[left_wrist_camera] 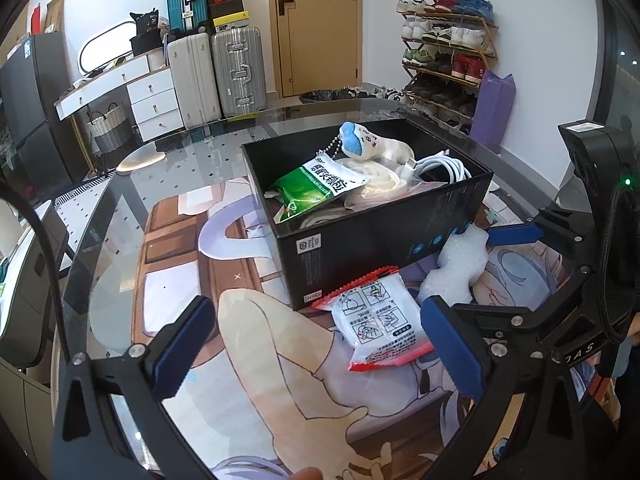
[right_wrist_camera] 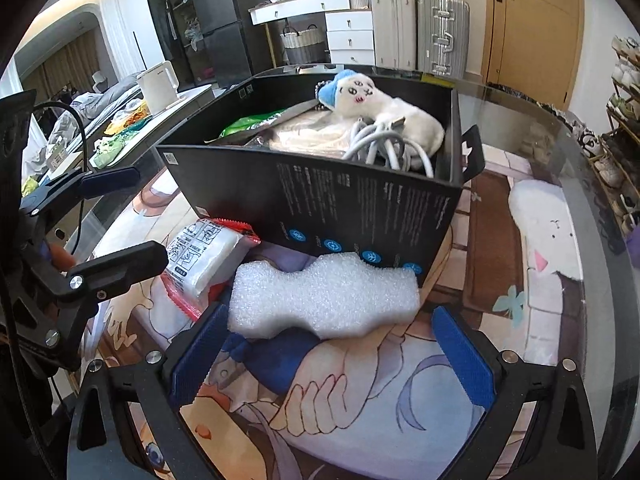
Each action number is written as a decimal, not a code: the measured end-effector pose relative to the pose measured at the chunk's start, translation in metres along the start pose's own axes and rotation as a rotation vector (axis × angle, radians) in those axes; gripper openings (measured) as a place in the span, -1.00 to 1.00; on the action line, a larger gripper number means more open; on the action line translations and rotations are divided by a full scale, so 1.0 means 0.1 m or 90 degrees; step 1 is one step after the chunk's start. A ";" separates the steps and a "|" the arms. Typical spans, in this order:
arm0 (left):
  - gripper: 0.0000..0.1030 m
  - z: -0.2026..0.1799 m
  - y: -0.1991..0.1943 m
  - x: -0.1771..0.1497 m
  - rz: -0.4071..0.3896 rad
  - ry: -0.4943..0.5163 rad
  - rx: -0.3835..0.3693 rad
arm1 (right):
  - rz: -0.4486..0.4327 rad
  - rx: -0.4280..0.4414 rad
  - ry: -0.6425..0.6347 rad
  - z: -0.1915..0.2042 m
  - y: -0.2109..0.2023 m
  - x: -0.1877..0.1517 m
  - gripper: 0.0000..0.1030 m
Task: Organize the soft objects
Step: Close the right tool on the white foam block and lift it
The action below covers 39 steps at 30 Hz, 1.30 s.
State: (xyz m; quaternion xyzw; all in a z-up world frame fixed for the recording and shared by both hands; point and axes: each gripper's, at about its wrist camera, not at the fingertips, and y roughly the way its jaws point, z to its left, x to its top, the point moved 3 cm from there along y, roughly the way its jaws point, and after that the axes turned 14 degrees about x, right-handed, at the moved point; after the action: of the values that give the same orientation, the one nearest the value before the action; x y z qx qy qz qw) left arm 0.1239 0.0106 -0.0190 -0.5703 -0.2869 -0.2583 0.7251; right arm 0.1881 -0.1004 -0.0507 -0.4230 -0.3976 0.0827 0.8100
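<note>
The right gripper [right_wrist_camera: 328,356] is wide apart around the foam piece [right_wrist_camera: 324,300]; the left gripper [left_wrist_camera: 316,352] is also apart, empty. The foam touches the black box [right_wrist_camera: 320,200], so closing may push it under or squash it.

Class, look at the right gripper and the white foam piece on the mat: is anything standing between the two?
Nothing visible does. The foam piece lies on the mat against the black box, directly ahead of the open right gripper. The red-edged packet lies to its left, out of the path.
</note>
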 end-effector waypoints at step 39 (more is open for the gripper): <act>1.00 -0.14 0.10 -0.07 0.040 0.007 -0.030 | -0.043 -0.030 -0.048 0.13 -0.36 0.03 0.77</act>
State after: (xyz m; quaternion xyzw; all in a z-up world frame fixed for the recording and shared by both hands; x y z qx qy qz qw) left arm 0.1275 -0.0009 -0.0338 -0.5948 -0.2589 -0.2451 0.7205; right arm 0.1733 -0.1136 -0.0181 -0.4250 -0.4436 0.0616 0.7866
